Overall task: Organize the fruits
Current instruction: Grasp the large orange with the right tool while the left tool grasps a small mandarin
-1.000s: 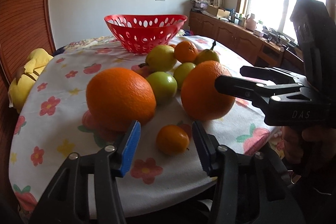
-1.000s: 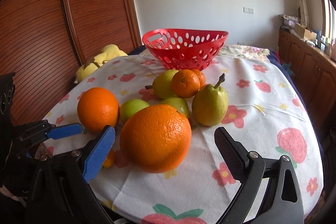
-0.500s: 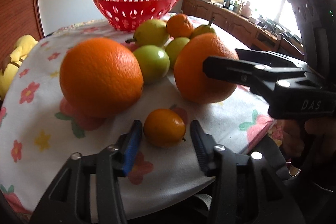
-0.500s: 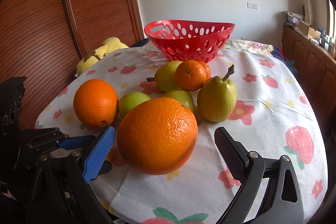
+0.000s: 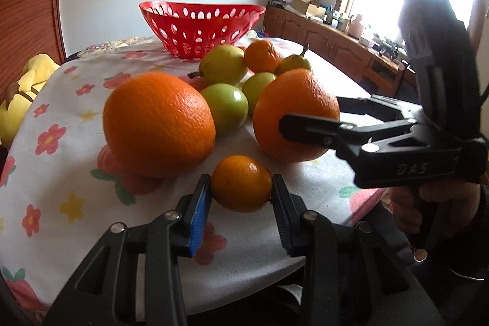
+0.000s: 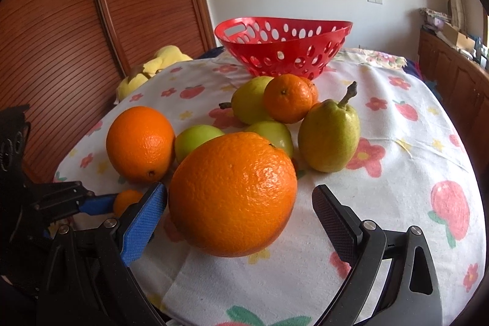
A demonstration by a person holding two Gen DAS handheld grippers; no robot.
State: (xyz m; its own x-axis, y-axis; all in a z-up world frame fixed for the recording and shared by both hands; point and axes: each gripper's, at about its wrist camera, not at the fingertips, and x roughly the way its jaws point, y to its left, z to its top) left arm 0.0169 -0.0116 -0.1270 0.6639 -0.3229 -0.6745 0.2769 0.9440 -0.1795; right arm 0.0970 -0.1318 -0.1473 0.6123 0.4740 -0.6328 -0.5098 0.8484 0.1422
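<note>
My left gripper (image 5: 241, 192) is shut on a small mandarin (image 5: 241, 182) that rests near the table's front edge. In the right wrist view it appears at the far left (image 6: 122, 202), with the mandarin (image 6: 128, 200) between its fingers. My right gripper (image 6: 240, 193) is open and straddles a large orange (image 6: 232, 191). Its blue pad (image 6: 143, 222) is close to the peel and the black pad (image 6: 333, 219) stands apart. A second large orange (image 5: 159, 124) lies to the left. The red perforated basket (image 5: 201, 23) stands empty at the back.
Between the oranges and the basket lie two green apples (image 5: 226, 107), two pears (image 6: 328, 136) and more mandarins (image 6: 287, 103), on a flowered cloth (image 6: 397, 142). A yellow plush toy (image 5: 21, 93) sits at the table's left edge. Wooden panelling (image 6: 76, 35) is behind it.
The left gripper's jaws have closed from a wide gap onto the small mandarin. The right gripper has edged forward, so the large orange sits deeper between its fingers.
</note>
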